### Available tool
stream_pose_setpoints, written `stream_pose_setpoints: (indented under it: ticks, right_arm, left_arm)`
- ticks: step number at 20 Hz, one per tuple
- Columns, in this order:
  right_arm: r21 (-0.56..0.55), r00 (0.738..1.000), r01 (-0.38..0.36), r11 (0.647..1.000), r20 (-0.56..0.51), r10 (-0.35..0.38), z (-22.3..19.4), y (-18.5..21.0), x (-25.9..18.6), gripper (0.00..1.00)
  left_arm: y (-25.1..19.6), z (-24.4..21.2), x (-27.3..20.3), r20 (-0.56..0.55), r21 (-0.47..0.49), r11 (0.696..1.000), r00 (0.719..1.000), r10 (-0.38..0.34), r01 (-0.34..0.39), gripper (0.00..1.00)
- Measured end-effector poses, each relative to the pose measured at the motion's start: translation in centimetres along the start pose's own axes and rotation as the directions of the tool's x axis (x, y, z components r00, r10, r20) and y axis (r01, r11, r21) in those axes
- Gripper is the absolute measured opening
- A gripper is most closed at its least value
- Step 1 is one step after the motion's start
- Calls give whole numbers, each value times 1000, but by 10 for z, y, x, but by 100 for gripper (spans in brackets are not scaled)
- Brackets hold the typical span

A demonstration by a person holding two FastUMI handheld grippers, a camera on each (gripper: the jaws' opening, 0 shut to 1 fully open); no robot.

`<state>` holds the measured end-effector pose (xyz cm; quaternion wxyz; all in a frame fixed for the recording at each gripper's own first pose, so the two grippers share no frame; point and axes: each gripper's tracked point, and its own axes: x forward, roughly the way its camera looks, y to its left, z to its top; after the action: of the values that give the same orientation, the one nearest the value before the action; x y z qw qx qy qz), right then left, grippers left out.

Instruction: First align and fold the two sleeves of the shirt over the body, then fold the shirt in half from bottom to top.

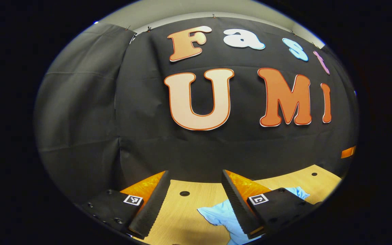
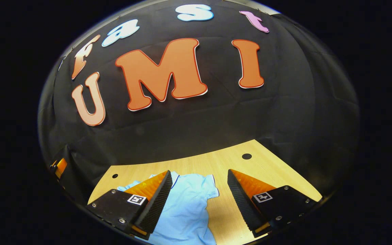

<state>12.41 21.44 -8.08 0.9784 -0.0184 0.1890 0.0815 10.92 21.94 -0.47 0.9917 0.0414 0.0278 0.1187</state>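
Note:
A light blue shirt (image 2: 185, 204) lies on the wooden table (image 2: 216, 163), its collar end toward the booth wall and one short sleeve spread to the right. My right gripper (image 2: 199, 200) hovers open above it, the left finger over the shirt and the right finger over bare wood. In the left gripper view a sleeve of the shirt (image 1: 221, 216) lies crumpled beside the right finger, partly hidden by it. My left gripper (image 1: 192, 204) is open over bare table with nothing between its fingers.
The black booth wall (image 1: 199, 149) rises just behind the table's far edge. Small round holes (image 1: 184, 193) dot the table (image 1: 182, 217). Another hole (image 2: 246, 156) lies near the right rear corner. An orange part (image 2: 60, 166) shows at far left.

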Motion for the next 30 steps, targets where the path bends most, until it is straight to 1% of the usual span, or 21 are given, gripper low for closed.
stream_pose_setpoints:
  ticks: [2, 5, 7, 9, 11, 12, 13, 14, 16, 19, 21, 23, 24, 25, 26, 30]
  right_arm:
    - [-4, 1000, 6, 1000, -14, -6, 2, -7, 17, 98]
    - [25, 996, -14, 1000, -89, 16, -8, -8, 43, 98]
    - [26, 991, -21, 999, -135, 24, -15, -7, 64, 98]
    - [14, 979, -23, 1000, -203, 25, -27, -7, 89, 98]
    - [17, 957, -35, 999, -289, 38, -41, -3, 112, 98]
    - [22, 949, -37, 999, -312, 42, -45, -2, 125, 98]
    - [19, 936, -49, 999, -348, 52, -52, 0, 138, 98]
    - [6, 917, -47, 999, -395, 46, -63, 2, 147, 98]
    - [-50, 891, -26, 998, -454, 1, -83, -4, 178, 99]
    - [-73, 833, 7, 997, -551, -46, -112, -12, 217, 99]
    - [-82, 779, 30, 996, -622, -74, -135, -21, 231, 98]
    - [-100, 705, 60, 993, -700, -113, -167, -33, 235, 99]
    - [-133, 675, 73, 988, -723, -148, -181, -41, 235, 98]
    - [-157, 656, 74, 985, -736, -167, -191, -46, 235, 99]
    - [-164, 643, 69, 984, -747, -169, -196, -46, 235, 99]
    - [-157, 601, 79, 985, -780, -172, -211, -44, 237, 99]
  left_arm:
    - [-4, -5, 9, -13, -8, 1000, 1000, 7, -7, 97]
    - [-9, -10, 22, -27, -8, 1000, 1000, 5, -5, 97]
    - [-8, -14, 29, -40, 4, 1000, 999, 5, -5, 97]
    - [-8, -19, 36, -59, 15, 1000, 998, 4, -3, 97]
    - [-9, -22, 44, -65, 12, 1000, 998, -1, 2, 97]
    - [-10, -28, 47, -75, 12, 1000, 997, -6, 7, 97]
    - [-11, -31, 51, -85, 11, 1000, 996, -11, 12, 97]
    - [-10, -36, 52, -93, 7, 1000, 996, -14, 15, 97]
    - [-6, -42, 59, -107, 3, 1000, 994, -14, 14, 97]
    - [3, -50, 69, -126, 10, 1000, 992, 0, 2, 97]
    - [9, -56, 76, -136, 8, 1000, 991, 12, -12, 97]
    - [18, -64, 81, -150, 4, 1000, 988, 24, -24, 97]
    - [23, -68, 84, -159, 5, 999, 987, 32, -32, 97]
    - [26, -72, 86, -167, 6, 999, 985, 37, -37, 97]
    - [29, -75, 86, -176, 7, 999, 983, 44, -43, 97]
    - [31, -92, 94, -213, 2, 998, 976, 55, -56, 97]
